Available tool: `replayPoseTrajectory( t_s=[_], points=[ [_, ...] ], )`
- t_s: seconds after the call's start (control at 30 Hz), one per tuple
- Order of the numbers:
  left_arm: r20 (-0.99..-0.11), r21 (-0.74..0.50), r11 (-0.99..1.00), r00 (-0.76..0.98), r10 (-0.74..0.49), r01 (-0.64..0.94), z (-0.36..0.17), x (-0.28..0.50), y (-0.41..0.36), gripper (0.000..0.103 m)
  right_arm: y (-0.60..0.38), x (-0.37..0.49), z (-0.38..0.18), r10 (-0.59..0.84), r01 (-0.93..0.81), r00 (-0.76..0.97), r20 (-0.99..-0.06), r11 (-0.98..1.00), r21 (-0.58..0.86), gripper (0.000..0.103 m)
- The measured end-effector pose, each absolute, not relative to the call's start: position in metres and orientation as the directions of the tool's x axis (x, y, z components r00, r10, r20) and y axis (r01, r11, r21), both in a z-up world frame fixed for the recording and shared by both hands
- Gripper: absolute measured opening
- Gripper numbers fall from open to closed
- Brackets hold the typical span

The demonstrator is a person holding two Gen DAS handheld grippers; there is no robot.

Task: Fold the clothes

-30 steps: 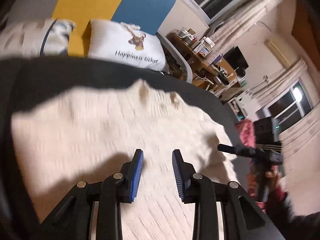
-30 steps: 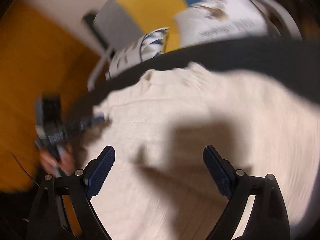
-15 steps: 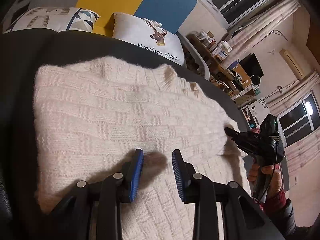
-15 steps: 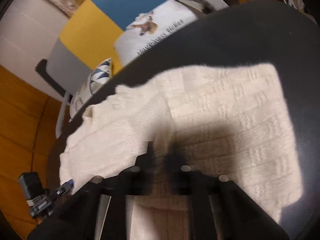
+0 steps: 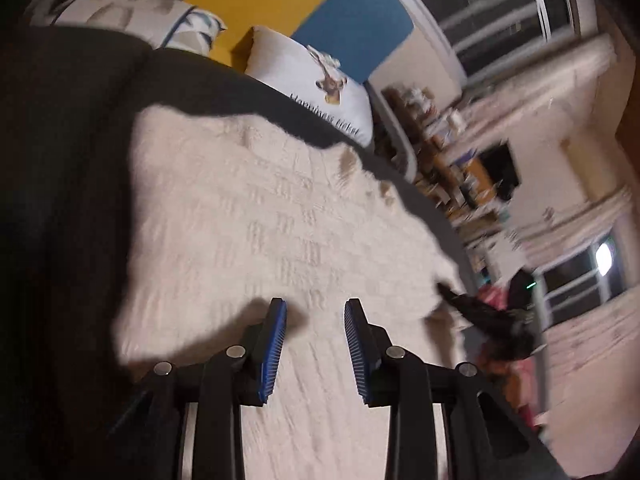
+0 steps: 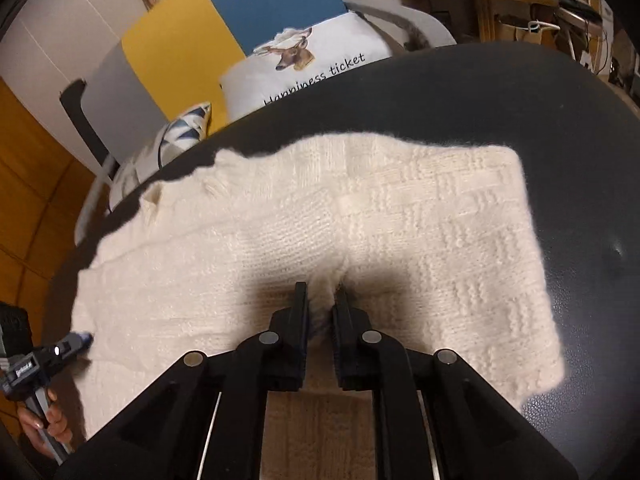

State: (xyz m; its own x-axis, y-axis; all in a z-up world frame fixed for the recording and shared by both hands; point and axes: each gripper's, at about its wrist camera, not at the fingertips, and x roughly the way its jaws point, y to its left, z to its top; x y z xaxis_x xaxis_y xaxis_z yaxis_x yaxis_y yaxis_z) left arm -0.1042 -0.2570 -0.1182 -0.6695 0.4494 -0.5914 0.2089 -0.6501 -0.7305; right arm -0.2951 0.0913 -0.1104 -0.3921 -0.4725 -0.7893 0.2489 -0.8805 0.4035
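Pinching a raised ridge of the cream knitted sweater (image 6: 360, 216), right gripper (image 6: 321, 300) clamped; left gripper (image 5: 314, 320) apart, empty. Next: lift and fold over.

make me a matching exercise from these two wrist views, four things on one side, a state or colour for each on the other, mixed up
Things:
1. right gripper
2. left gripper
3. knitted sweater
4. deer pillow

States or colours:
A. cream, spread flat on the dark surface
B. fingers apart, nothing between them
C. white, printed "Happiness ticket"
D. fingers pinching a bunch of knit

Pairs: 1-D, 2-B, 3-A, 4-C
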Motion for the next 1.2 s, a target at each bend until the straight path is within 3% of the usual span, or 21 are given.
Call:
replayPoseTrajectory(
  t_s=[0.2, 0.3, 0.33, 0.47, 0.67, 0.87, 1.13, 1.17, 1.2],
  points=[
    [-0.439, -0.882, -0.357, -0.813, 0.382, 0.308, -0.135, -0.039, -0.297, 0.035, 0.099, -0.287, -0.080, -0.459, 0.247, -0.493, -0.739, -0.888, 0.387, 0.031],
    [-0.429, -0.896, -0.274, -0.837, 0.339, 0.349, -0.145, -0.025, -0.310, 0.035, 0.088, -0.269, -0.054, -0.484, 0.329, -0.532, -0.695, -0.874, 0.357, 0.050],
    [-0.431, -0.898, -0.255, -0.836, 0.340, 0.360, -0.148, -0.024, -0.310, 0.035, 0.079, -0.265, -0.050, -0.497, 0.361, -0.525, -0.691, -0.865, 0.348, 0.051],
    [-0.409, -0.911, -0.207, -0.844, 0.346, 0.357, -0.151, -0.025, -0.302, 0.036, 0.032, -0.256, -0.048, -0.527, 0.473, -0.464, -0.712, -0.827, 0.304, 0.051],
    [-0.341, -0.940, -0.114, -0.872, 0.351, 0.321, -0.144, -0.034, -0.290, 0.038, -0.019, -0.260, -0.078, -0.472, 0.494, -0.401, -0.785, -0.833, 0.249, 0.051],
    [-0.432, -0.901, -0.114, -0.834, 0.343, 0.419, -0.161, -0.047, -0.282, 0.040, -0.019, -0.262, -0.088, -0.490, 0.477, -0.388, -0.781, -0.832, 0.285, 0.051],
    [-0.432, -0.901, -0.082, -0.868, 0.245, 0.425, -0.166, -0.061, -0.290, 0.041, -0.018, -0.263, -0.095, -0.520, 0.478, -0.374, -0.768, -0.818, 0.321, 0.052],
    [-0.433, -0.901, -0.089, -0.873, 0.224, 0.425, -0.166, -0.060, -0.290, 0.035, -0.018, -0.262, -0.095, -0.523, 0.481, -0.374, -0.766, -0.815, 0.323, 0.053],
    [-0.448, -0.894, -0.120, -0.873, 0.193, 0.432, -0.162, -0.056, -0.290, 0.021, -0.018, -0.262, -0.095, -0.527, 0.484, -0.374, -0.763, -0.813, 0.324, 0.054]
  ],
)
